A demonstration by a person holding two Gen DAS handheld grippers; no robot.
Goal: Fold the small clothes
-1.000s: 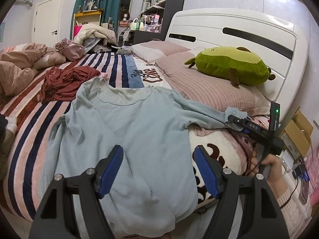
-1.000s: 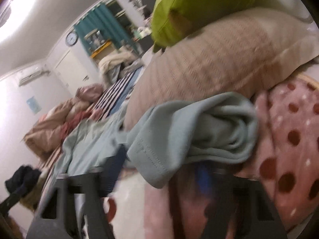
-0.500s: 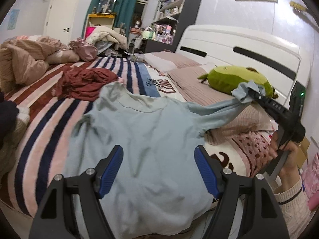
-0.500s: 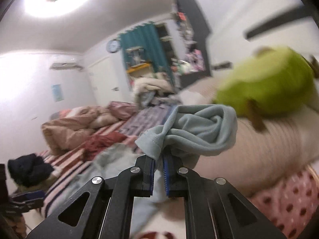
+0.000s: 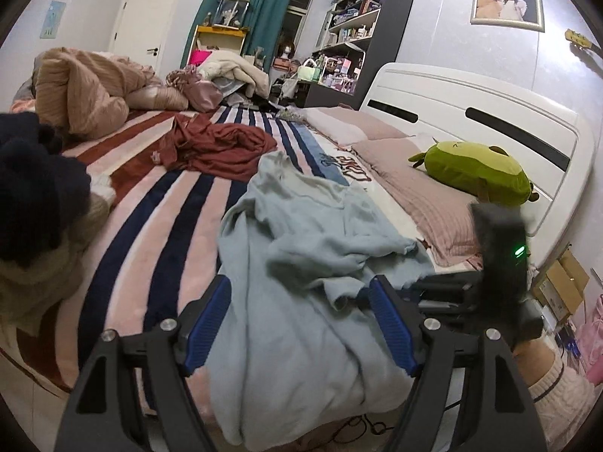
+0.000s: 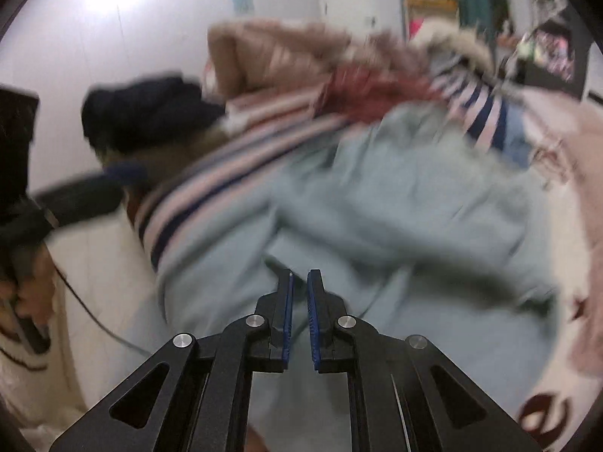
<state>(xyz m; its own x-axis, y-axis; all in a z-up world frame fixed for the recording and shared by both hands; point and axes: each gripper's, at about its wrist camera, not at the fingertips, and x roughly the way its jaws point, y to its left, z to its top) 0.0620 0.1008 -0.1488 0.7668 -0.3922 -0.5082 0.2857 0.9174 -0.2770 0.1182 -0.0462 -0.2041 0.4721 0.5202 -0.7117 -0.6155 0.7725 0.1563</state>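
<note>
A pale blue long-sleeved top (image 5: 301, 263) lies on the striped bed (image 5: 158, 226), its hem hanging over the near edge. Its right sleeve is folded across the body. My left gripper (image 5: 299, 324) is open and empty, its blue pads on either side of the lower body of the top. In the right wrist view, which is motion-blurred, my right gripper (image 6: 299, 293) hovers over the top (image 6: 395, 203) with its jaws almost closed, a narrow gap between them and no cloth in it. The right gripper's body (image 5: 501, 263) shows blurred at the right of the left wrist view.
A crumpled red garment (image 5: 222, 143) lies further up the bed. A green avocado plush (image 5: 475, 171) sits on pink pillows (image 5: 426, 188) by the white headboard (image 5: 490, 120). A tan duvet (image 5: 83, 86) and dark clothing (image 5: 34, 188) lie at the left.
My right gripper carried the sleeve cuff up and across from the pillow side, and the sleeve now lies over the top's body. The jaws no longer hold the cuff. The left gripper stayed open.
</note>
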